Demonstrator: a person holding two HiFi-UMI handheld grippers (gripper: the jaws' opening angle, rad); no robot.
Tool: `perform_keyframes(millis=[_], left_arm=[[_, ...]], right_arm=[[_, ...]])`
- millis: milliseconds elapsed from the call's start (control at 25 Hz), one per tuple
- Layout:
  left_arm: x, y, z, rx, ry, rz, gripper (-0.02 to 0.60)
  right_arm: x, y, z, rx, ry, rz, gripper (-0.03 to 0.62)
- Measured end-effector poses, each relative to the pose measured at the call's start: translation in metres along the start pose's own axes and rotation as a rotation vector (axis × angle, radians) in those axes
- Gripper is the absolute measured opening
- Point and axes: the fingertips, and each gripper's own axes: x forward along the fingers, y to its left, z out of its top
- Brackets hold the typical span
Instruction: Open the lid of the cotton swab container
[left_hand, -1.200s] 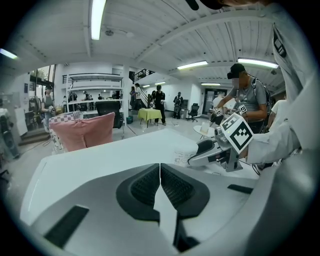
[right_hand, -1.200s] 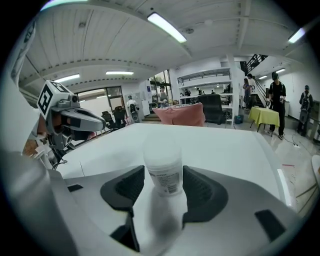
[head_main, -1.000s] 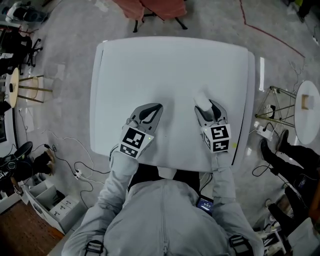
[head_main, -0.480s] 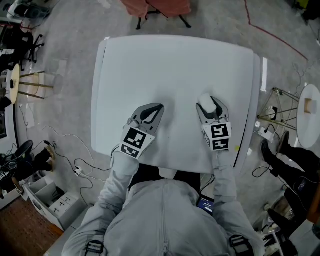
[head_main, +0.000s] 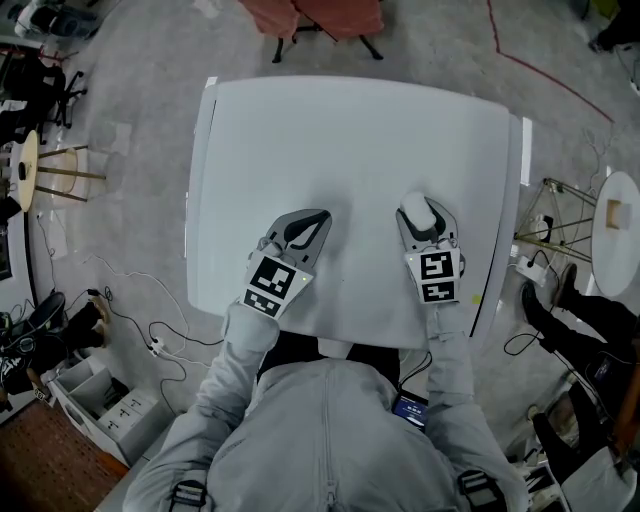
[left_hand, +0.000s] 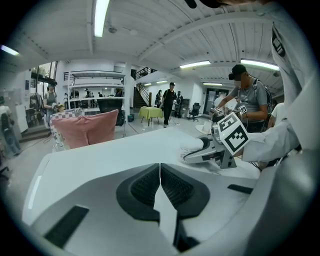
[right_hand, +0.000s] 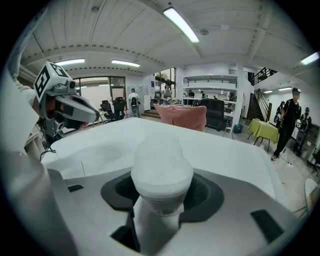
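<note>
Left gripper (head_main: 318, 216): fingers (left_hand: 142, 187) pressed together, nothing between them, above the white rounded-rectangular worktop (head_main: 350, 130).
Right gripper (head_main: 428, 214): fingers (right_hand: 207, 192) clamped on the small white translucent plastic cotton swab container (right_hand: 161, 172).
Container: between the right fingers, lid on, its capped end past the fingertips, well apart from the left fingers.

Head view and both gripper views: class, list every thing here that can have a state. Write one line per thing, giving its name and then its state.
cotton swab container: gripped between the right gripper's jaws.
lid: on the container, closed.
right gripper: shut on the cotton swab container.
left gripper: shut, nothing between its jaws.
</note>
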Motion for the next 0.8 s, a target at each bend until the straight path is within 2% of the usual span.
perform_keyframes(millis=[320,800], left_arm=[[-0.026,0.014,0.016,0.031,-0.026,-0.031,0.023],[-0.113,0.026,0.047,0.098,-0.121,-0.094,0.023]], right_arm=[[-0.012,0.02,0.024,0.009,-0.002,-0.028,0.23],[-0.078,0.087,0.08,0.028,-0.032,-0.118,0.229]])
